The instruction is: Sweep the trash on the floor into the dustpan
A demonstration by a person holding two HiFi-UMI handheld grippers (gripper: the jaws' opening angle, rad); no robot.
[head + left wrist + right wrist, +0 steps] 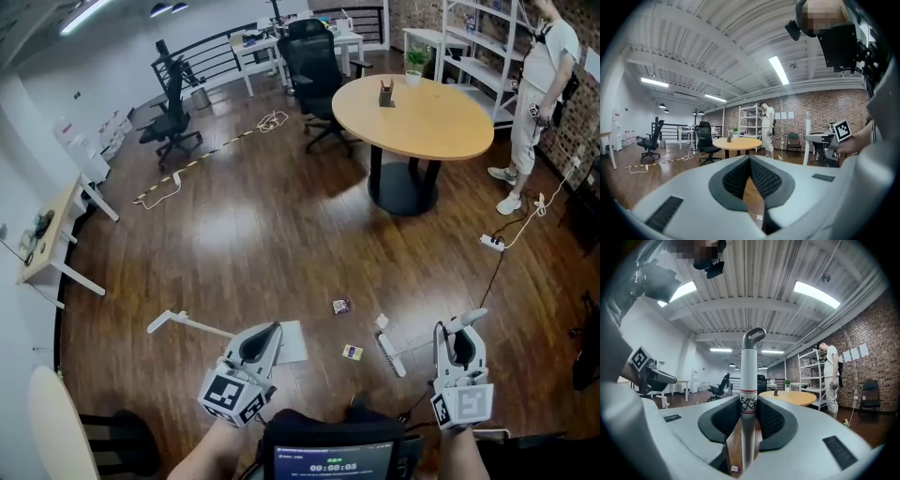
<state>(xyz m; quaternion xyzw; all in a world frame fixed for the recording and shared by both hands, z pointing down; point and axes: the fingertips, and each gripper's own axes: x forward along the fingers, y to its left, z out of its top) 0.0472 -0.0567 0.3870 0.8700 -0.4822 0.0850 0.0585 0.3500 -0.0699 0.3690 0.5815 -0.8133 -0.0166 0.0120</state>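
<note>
A white dustpan (292, 341) lies flat on the wooden floor, its long handle (187, 325) stretching to the left. My left gripper (271, 330) hovers just beside the pan, shut with nothing between its jaws (750, 159). My right gripper (457, 330) is shut on the pale broom handle (749, 363), whose hooked end stands up past the jaws. The broom head (390, 353) rests on the floor left of that gripper. Two small pieces of trash lie between pan and broom: a dark wrapper (341, 306) and a yellowish scrap (352, 352).
A round wooden table (412, 120) stands ahead to the right, with a person (536, 89) beyond it by the shelves. A power strip with cable (492, 243) lies at right. Office chairs (314, 70) are further back, and a desk (52, 246) is at the left wall.
</note>
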